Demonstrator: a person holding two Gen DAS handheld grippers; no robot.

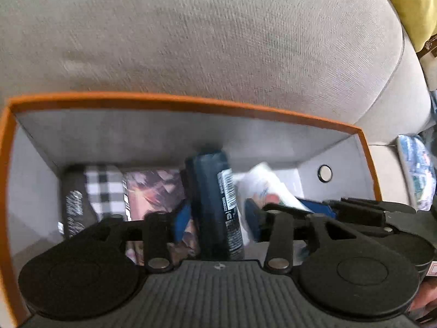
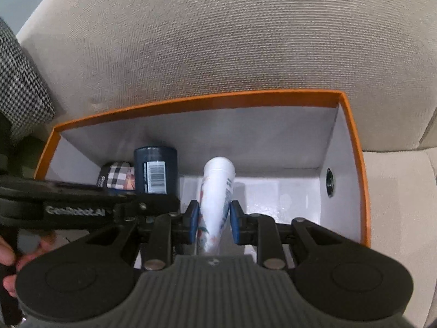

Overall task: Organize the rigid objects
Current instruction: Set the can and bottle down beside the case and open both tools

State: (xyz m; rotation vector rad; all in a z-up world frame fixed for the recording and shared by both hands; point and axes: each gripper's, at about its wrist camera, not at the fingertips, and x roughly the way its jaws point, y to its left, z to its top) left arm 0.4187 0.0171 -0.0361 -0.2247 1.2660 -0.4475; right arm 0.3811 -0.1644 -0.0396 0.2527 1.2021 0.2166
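So both grippers are down inside the orange-rimmed cardboard box with white inner walls (image 2: 352,142), which sits on a beige woven-fabric sofa (image 2: 218,41). The left gripper (image 1: 217,218) has its blue-padded jaws spread wide, one on either side of the dark navy cylindrical spray can with a barcode label (image 1: 215,205), and there's a visible gap on both sides, so it isn't clamping anything. That can stands in the box near the back wall, roughly mid-box in the left wrist view. The right gripper (image 2: 214,220) has its jaws closed on the white plastic tube with colourful print (image 2: 217,199), which tilts a bit, wide end pointing toward the back wall of the box; I can't tell whether it touches the box floor. In the right wrist view the tube is just right of the can, near it but apart. Left of the can, on the box floor, there's a black-and-white checked packet (image 1: 105,191) and beside it a flat item with a purple and orange picture on it (image 1: 155,191), details too blurry to make out. A round hole (image 1: 325,173) sits in the box's right side wall. A houndstooth-patterned cushion (image 2: 19,87) shows at the left edge of the right wrist view, and something yellow (image 1: 409,0) in the top right corner of the left one.
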